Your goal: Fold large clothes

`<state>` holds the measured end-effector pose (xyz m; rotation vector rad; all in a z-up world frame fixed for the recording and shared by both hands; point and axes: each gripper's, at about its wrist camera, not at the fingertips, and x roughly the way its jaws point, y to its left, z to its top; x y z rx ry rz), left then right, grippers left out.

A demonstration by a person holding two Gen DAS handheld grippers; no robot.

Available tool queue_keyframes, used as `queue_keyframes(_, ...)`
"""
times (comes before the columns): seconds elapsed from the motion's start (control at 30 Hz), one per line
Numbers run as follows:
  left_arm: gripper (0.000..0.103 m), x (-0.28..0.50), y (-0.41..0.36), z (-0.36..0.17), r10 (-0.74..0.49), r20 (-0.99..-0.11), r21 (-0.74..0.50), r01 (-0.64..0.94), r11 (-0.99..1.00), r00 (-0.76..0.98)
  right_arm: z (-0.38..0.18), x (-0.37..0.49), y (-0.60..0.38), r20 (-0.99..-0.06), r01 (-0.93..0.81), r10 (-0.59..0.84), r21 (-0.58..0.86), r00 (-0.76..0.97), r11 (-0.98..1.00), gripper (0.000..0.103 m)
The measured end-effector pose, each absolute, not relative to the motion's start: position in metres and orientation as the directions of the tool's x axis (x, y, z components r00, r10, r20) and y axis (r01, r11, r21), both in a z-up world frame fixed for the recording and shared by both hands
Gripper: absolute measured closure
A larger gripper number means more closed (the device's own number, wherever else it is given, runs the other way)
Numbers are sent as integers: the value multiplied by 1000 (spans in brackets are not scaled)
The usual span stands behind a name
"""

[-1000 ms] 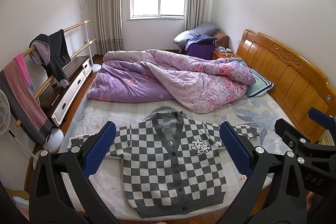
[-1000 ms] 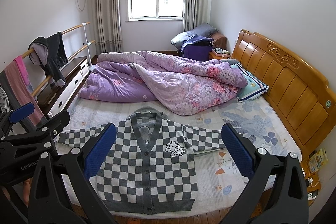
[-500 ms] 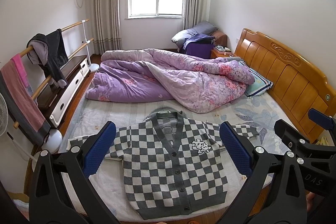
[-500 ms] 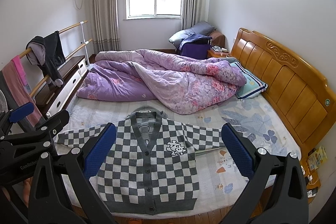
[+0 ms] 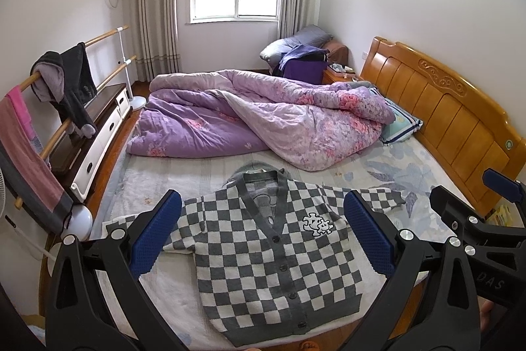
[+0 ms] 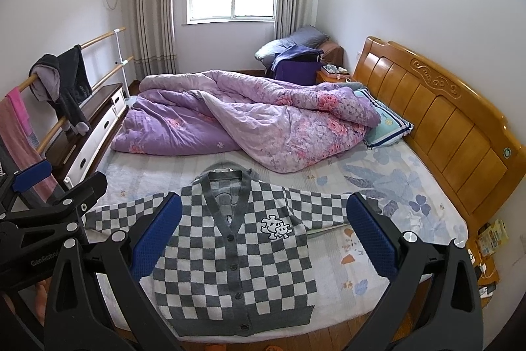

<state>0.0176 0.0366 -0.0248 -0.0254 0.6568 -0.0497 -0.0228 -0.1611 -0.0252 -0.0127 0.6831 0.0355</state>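
We hold both tongs above the near edge of the bed [image 5: 157,176], side by side and apart from everything on it. The left tongs [image 5: 263,236] stand spread wide, their blue pads [image 5: 154,236] far apart with nothing between them. The right tongs [image 6: 264,237] are spread just as wide and grip nothing either; in the left view we see their black frame at the right edge, and in the right view the left ones show at the left edge.

The checkered cardigan [image 6: 230,252] lies flat and face up on the bed, buttoned, with its hem at the near edge and its collar pointing toward the middle of the mattress. Both sleeves stretch out sideways, one toward the left edge of the bed, the other toward the headboard [image 6: 443,107] side. A small white cartoon patch [image 6: 275,227] sits on its chest.

Beyond the cardigan, a crumpled purple quilt [image 5: 263,120] covers the far half of the bed, touching a striped pillow [image 6: 384,124] by the headboard. Past the left edge of the bed, a rail [image 5: 65,61] carries a dark garment and a pink towel.
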Motion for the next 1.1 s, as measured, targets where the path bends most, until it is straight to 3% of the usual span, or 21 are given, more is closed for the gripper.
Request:
queue_keyframes(0.3, 5, 59, 51, -69, -83, -695, -61, 56, 997, 714, -62, 14, -150, -718, -36, 28, 5, 696, 999, 7)
queue_keyframes(0.6, 5, 142, 58, -143, -171, -796, -185, 36, 982, 581, -133, 93, -158, -802, -155, 113, 26, 586, 988, 7)
queue_keyframes(0.73, 5, 173, 61, -176, -203, -821, -261, -34, 965, 533, -165, 134, -161, -828, -222, 169, 56, 534, 974, 7)
queue_keyframes(1.1, 5, 211, 143, -262, -143, -882, -286, -269, 919, 448, -244, 217, -88, -878, -388, 260, 94, 401, 917, 7)
